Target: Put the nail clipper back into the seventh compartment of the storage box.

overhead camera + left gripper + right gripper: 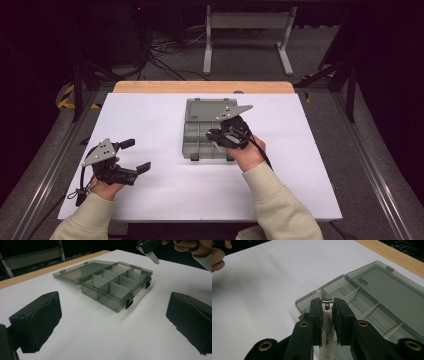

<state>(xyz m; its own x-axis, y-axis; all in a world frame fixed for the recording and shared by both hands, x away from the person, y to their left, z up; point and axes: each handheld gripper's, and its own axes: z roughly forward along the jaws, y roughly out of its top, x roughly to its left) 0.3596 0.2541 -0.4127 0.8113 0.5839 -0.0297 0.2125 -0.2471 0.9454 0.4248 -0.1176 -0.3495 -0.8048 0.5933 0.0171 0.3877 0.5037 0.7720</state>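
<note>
A smoky grey compartment box lies open at mid-table, its lid flat behind it and its compartments looking bare. My right gripper hovers over the box's right side. In the right gripper view the right gripper is shut on a slim cream nail clipper with a metal end, above the box. My left gripper rests at the table's left with its jaws wide apart. The left gripper view shows the left gripper holding nothing, the box ahead, and the clipper's tip above it.
The white tabletop has a wooden strip along its far edge. Beyond it stand a white metal frame and cables on the floor. Dark rails run along both sides of the table.
</note>
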